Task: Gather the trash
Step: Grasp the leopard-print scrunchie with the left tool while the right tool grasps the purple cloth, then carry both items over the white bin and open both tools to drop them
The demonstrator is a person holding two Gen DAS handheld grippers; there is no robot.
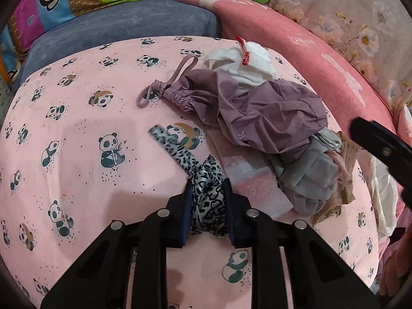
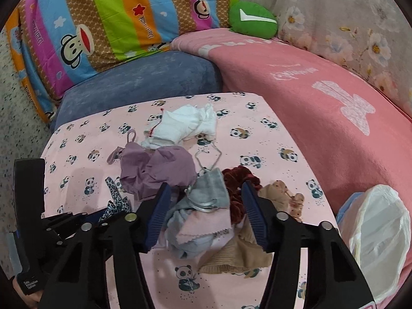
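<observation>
A crumpled mauve drawstring garment (image 1: pixel 260 113) lies on the pink panda-print sheet (image 1: pixel 77 170), with a bunched white cloth (image 1: pixel 242 63) behind it, a grey fleece bundle (image 1: pixel 309 180) before it (touching), and a leopard-print fabric strip (image 1: pixel 180 152) to its left.

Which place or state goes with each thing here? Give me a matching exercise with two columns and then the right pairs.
Things:
1. leopard-print cloth
2. white cloth
3. white plastic bag
4. right gripper

Places or states:
A. off the panda sheet, at the right edge by the pink blanket
B. open, over the grey cloth
C. clamped in the left gripper
D. far end of the pile, beyond the purple garment

Pairs: 1-C, 2-D, 3-A, 4-B
</observation>
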